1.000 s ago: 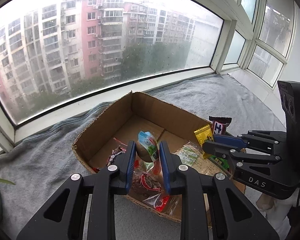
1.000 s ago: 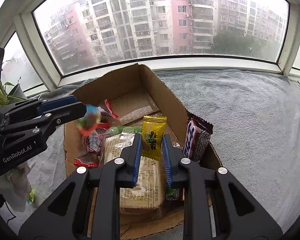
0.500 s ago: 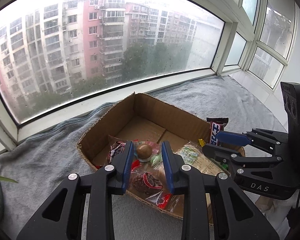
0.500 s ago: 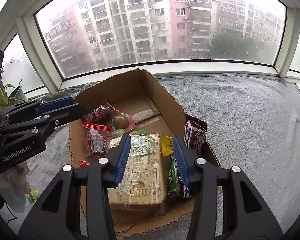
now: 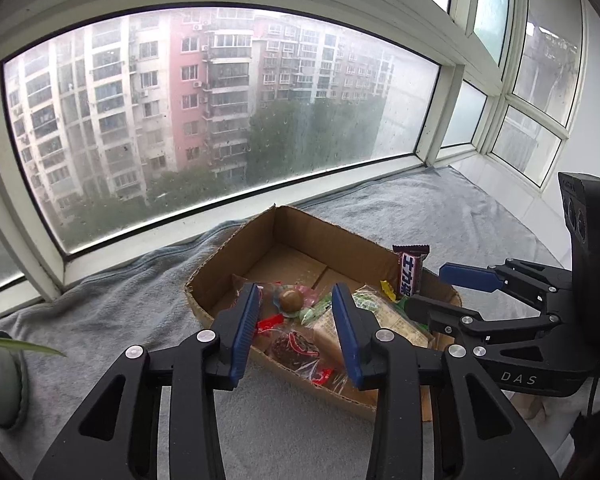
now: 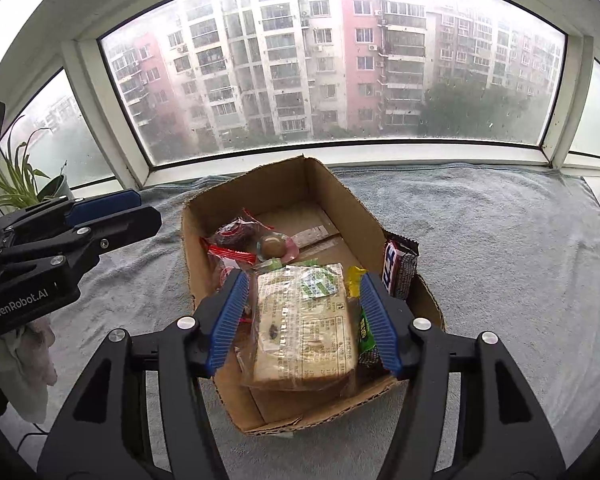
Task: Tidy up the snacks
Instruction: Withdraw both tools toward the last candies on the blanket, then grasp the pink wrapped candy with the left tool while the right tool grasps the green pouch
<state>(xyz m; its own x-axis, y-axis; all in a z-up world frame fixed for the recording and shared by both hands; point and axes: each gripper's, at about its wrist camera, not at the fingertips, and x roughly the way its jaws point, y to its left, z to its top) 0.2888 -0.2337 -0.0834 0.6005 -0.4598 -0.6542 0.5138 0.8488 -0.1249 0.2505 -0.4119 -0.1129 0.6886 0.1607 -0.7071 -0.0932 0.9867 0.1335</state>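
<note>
An open cardboard box (image 6: 340, 204) (image 5: 228, 254) sits on a grey blanket and holds several snacks. Inside lie a round brown snack in clear wrap (image 6: 272, 246) (image 5: 291, 300), red-wrapped snacks (image 6: 232, 236), a large cracker pack (image 6: 304, 320), a small yellow packet (image 6: 354, 276) and a green bar (image 6: 366, 334). A brown chocolate bar (image 6: 398, 268) (image 5: 410, 272) leans on the box's right wall. My left gripper (image 5: 296, 320) is open and empty above the box's near edge. My right gripper (image 6: 304, 320) is open and empty over the cracker pack.
The grey blanket (image 6: 500, 248) covers the window ledge around the box. A big window (image 6: 332, 64) runs along the back. A potted plant (image 6: 24, 184) stands at the far left. A white cloth (image 6: 24, 364) hangs by the left gripper's body.
Both grippers opened and drew back. The left let the round wrapped snack drop into the box; the right let go of the yellow packet, which now lies in the box.
</note>
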